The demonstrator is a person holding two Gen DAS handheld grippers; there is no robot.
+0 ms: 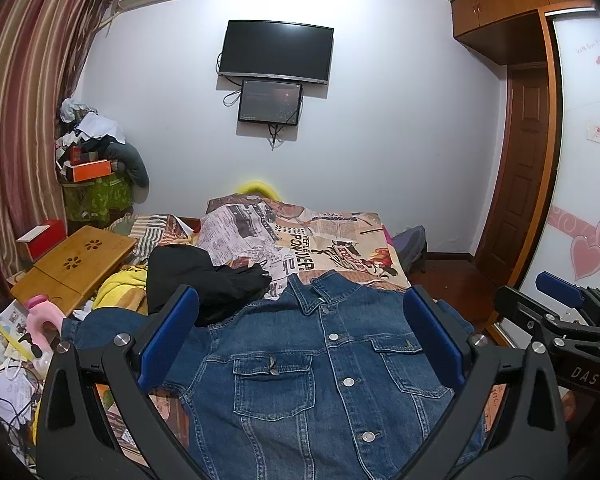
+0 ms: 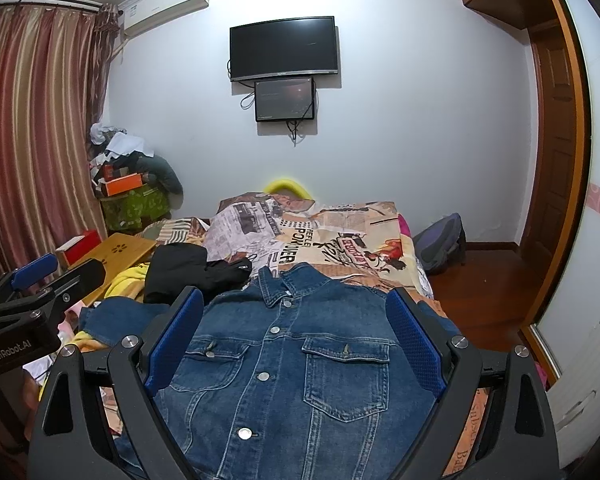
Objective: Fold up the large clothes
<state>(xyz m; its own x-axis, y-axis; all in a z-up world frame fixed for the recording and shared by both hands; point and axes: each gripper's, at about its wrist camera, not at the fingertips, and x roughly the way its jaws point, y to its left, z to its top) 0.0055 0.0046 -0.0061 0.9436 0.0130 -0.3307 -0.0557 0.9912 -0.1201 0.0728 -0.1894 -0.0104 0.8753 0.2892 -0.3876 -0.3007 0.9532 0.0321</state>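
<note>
A blue denim jacket [image 1: 316,364] lies front up and buttoned on the bed, collar toward the far wall; it also shows in the right wrist view [image 2: 292,360]. One sleeve spreads out to the left [image 1: 100,324]. My left gripper [image 1: 300,316] hovers above the jacket's chest, open and empty. My right gripper [image 2: 294,312] hovers beside it over the jacket, open and empty. Each gripper shows at the edge of the other's view, the right one [image 1: 560,300] and the left one [image 2: 40,276].
A black garment [image 1: 204,276] lies on the printed bedspread [image 1: 340,236] beyond the jacket's left shoulder. A wooden lap table [image 1: 76,264] and clutter stand at the left. A backpack [image 2: 440,244] sits on the floor by the bed's far right corner.
</note>
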